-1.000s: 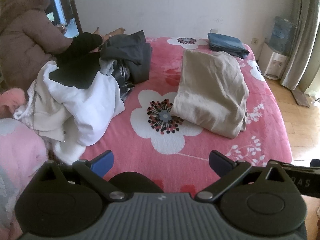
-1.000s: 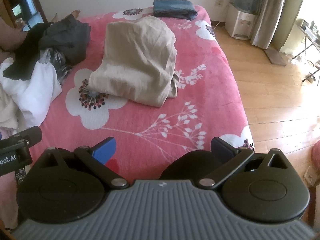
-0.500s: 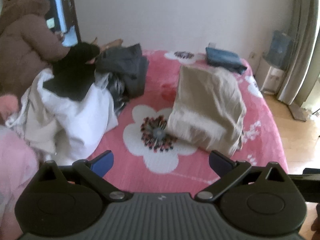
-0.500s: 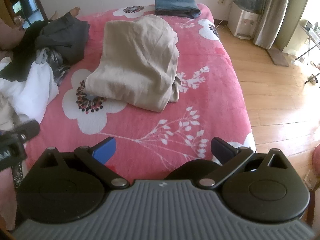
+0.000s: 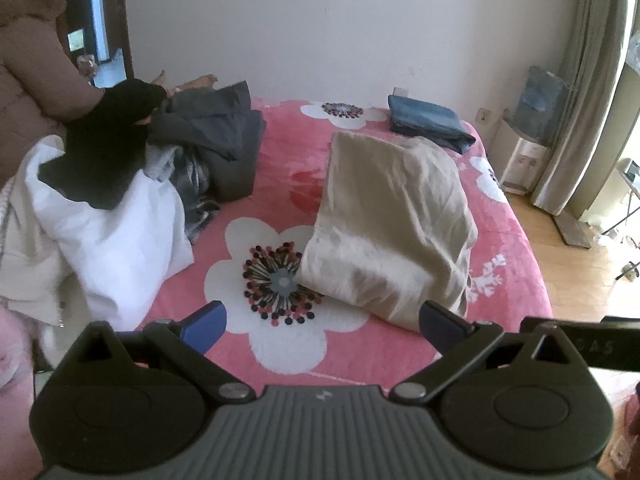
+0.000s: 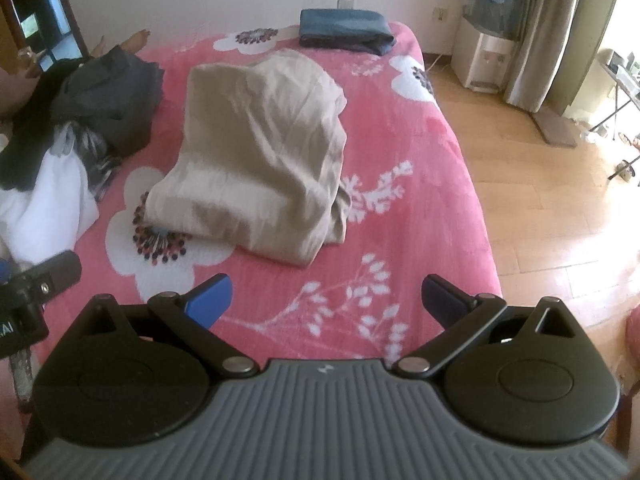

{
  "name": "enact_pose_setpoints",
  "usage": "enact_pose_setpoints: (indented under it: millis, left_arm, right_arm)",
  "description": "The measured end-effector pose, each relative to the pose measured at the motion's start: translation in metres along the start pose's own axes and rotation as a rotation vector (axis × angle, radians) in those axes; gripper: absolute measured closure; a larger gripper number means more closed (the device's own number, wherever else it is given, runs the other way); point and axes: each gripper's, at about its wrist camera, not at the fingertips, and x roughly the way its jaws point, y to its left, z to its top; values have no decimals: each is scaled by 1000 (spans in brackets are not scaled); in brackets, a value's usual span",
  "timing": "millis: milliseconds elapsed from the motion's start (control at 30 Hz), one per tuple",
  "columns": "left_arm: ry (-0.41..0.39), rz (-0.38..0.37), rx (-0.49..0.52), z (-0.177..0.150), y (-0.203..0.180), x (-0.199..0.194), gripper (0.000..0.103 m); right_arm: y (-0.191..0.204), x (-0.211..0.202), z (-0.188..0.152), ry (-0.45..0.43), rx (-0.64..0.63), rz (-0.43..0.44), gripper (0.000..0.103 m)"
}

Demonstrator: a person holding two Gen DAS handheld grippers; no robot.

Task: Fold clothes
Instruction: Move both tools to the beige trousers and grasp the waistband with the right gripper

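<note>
A beige garment (image 5: 392, 224) (image 6: 260, 160) lies loosely folded in the middle of the pink floral bed (image 5: 280, 352) (image 6: 400, 216). Folded blue jeans (image 5: 430, 122) (image 6: 344, 30) rest at the far corner. A heap of dark, white and grey clothes (image 5: 132, 184) (image 6: 80, 116) covers the left side. My left gripper (image 5: 322, 322) hovers open above the near edge of the bed, short of the beige garment. My right gripper (image 6: 326, 294) is open too, over the near right part of the bed, with nothing between its fingers.
A person in a brown coat (image 5: 36, 80) sits at the far left by the clothes heap. A water dispenser (image 6: 488, 40) and curtains (image 6: 560, 32) stand by the right wall. Wooden floor (image 6: 560, 216) runs along the bed's right side.
Both grippers have drawn back and risen a little from the bed, so more wall shows in the left view. Both stay open and empty. The beige garment has not moved.
</note>
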Motion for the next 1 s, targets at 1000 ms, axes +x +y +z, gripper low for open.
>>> enact_pose_setpoints:
  millis: [1000]
  left_arm:
    - [10,-40,2,123,8,223,1]
  right_arm:
    - [-34,174,191,-194,149,247,2]
